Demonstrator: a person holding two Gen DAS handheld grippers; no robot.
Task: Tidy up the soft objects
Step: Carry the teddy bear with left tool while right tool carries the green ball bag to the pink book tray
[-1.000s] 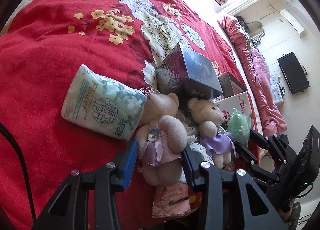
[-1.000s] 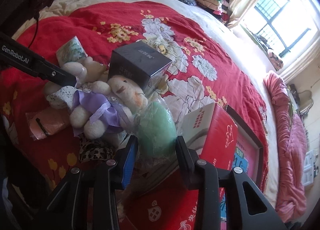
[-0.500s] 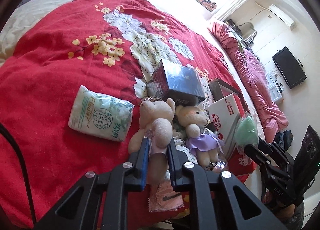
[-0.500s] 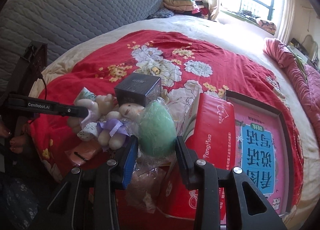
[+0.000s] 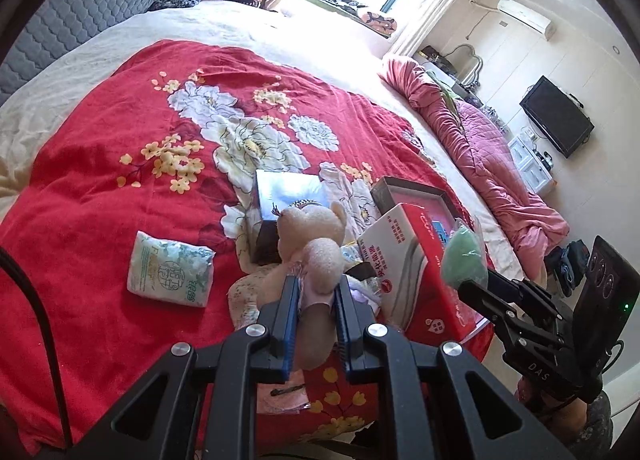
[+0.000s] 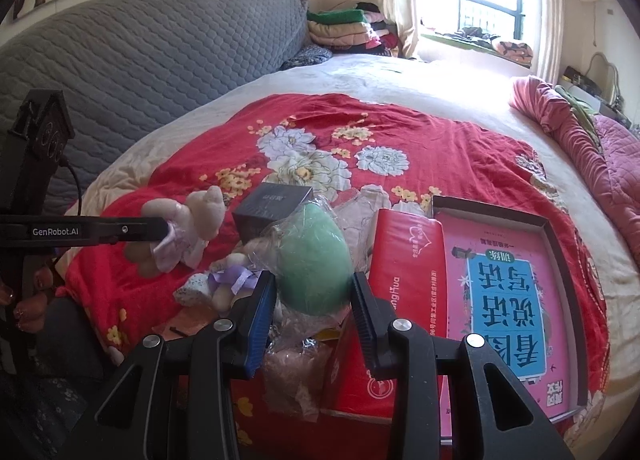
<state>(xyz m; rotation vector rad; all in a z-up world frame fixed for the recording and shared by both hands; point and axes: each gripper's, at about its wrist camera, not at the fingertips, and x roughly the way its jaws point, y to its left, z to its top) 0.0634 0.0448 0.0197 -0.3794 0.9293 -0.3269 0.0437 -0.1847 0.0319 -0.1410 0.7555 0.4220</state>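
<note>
The left gripper (image 5: pixel 316 320) is clenched on the body of a cream teddy bear (image 5: pixel 316 240), its blue pads pressed into the plush on both sides; from the right wrist view the bear (image 6: pixel 188 220) is seen hanging clear of the bed at the tip of that gripper. The right gripper (image 6: pixel 314 300) is closed on a green egg-shaped soft toy (image 6: pixel 314 260) wrapped in clear plastic, the jaws bearing on its flanks with the loose wrapping trailing below; in the left wrist view the same toy (image 5: pixel 464 260) is held up above the red carton (image 5: pixel 416 272).

So two soft items are judged to be picked up and none yet seen set down in a final place; where they are meant to go cannot be told from these views.

Left on the red floral bedspread (image 5: pixel 100 200) are a second small bear in a purple dress (image 6: pixel 236 276), lying just below the green toy beside a patterned pouch (image 6: pixel 192 288); a soft pack of tissues (image 5: pixel 170 274) lying apart to the left; and a pink packet (image 5: pixel 282 396) under the left gripper. A dark glossy box (image 5: pixel 286 196), the red carton and an open tray holding a pink book (image 6: pixel 504 292) are rigid things, probably not part of the sorting. The task is judged to be at an early stage; most of the gathering remains.
</note>
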